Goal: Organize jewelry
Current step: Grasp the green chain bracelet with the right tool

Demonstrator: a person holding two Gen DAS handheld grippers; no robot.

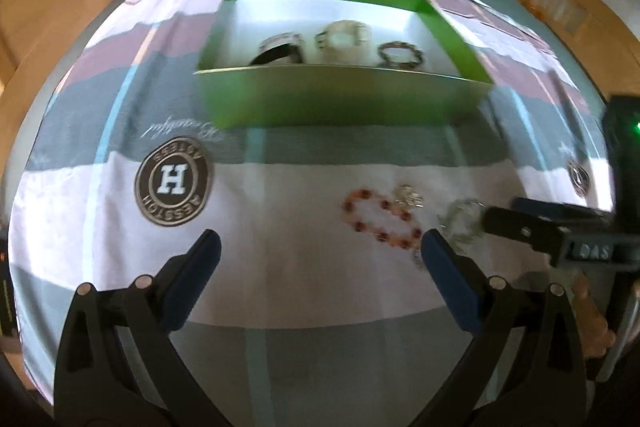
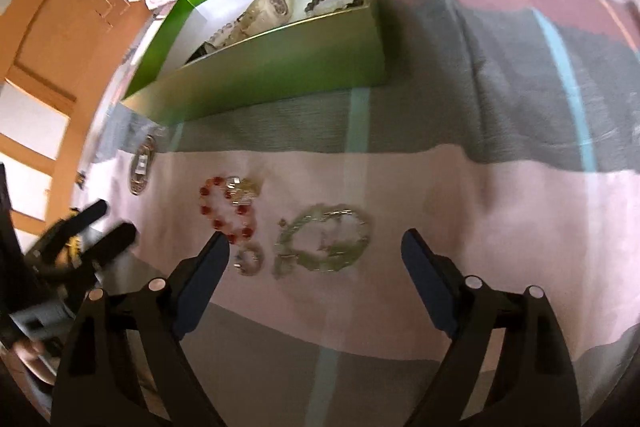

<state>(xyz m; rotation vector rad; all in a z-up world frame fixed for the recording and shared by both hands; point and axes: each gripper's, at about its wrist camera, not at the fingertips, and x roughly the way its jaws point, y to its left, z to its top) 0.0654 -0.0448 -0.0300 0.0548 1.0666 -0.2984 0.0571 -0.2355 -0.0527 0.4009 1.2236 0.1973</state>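
My left claw (image 1: pixel 320 251) stands wide apart and holds nothing; my right claw (image 2: pixel 316 247) is spread wide too, empty, above the bedspread (image 2: pixel 500 195). The green box (image 1: pixel 344 99) is my landmark: it sits open on the bed, and inside it lie a dark beaded bracelet (image 1: pixel 401 54), a pale bracelet (image 1: pixel 344 41) and a dark-and-silver band (image 1: pixel 280 53). On the near side of the box, on the pale stripe of the spread, lies a red beaded bracelet (image 2: pixel 228 213). Just beside it, further from the box, lies a pale green bracelet (image 2: pixel 324 243), between my right claw's fingers but untouched. A round "H" badge (image 1: pixel 174 183) is printed near the box's left corner.
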